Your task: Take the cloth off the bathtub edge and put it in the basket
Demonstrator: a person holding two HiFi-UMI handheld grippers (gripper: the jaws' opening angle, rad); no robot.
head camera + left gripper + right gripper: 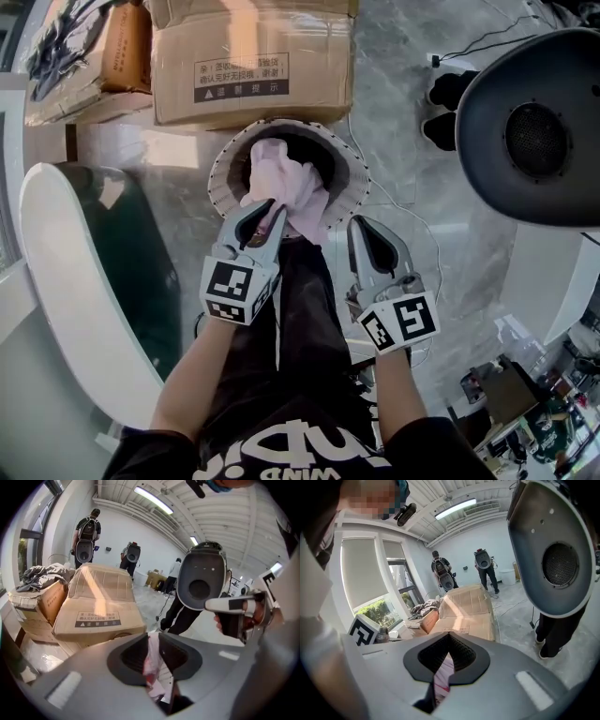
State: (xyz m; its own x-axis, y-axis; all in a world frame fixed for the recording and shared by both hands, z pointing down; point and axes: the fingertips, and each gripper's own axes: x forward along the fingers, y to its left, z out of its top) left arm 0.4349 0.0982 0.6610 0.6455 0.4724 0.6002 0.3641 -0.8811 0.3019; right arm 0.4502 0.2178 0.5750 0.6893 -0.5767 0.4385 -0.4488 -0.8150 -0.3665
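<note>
The pink cloth (292,187) lies bunched in the round basket (223,169), which stands on the marble floor just ahead of me. My left gripper (265,214) is shut on the cloth's near edge over the basket's front rim. In the left gripper view a strip of the cloth (151,660) is pinched between the dark pads of the left gripper (152,639). My right gripper (361,230) hovers beside the basket's right rim, shut and holding nothing. Through the slit below the tips of the right gripper (449,637), the pink cloth (443,679) shows beyond them.
The white bathtub edge (56,291) curves along the left. Two cardboard boxes (253,61) stand behind the basket. A large dark round device (530,136) hangs at the right, with cables (422,234) on the floor. Other people stand in the distance.
</note>
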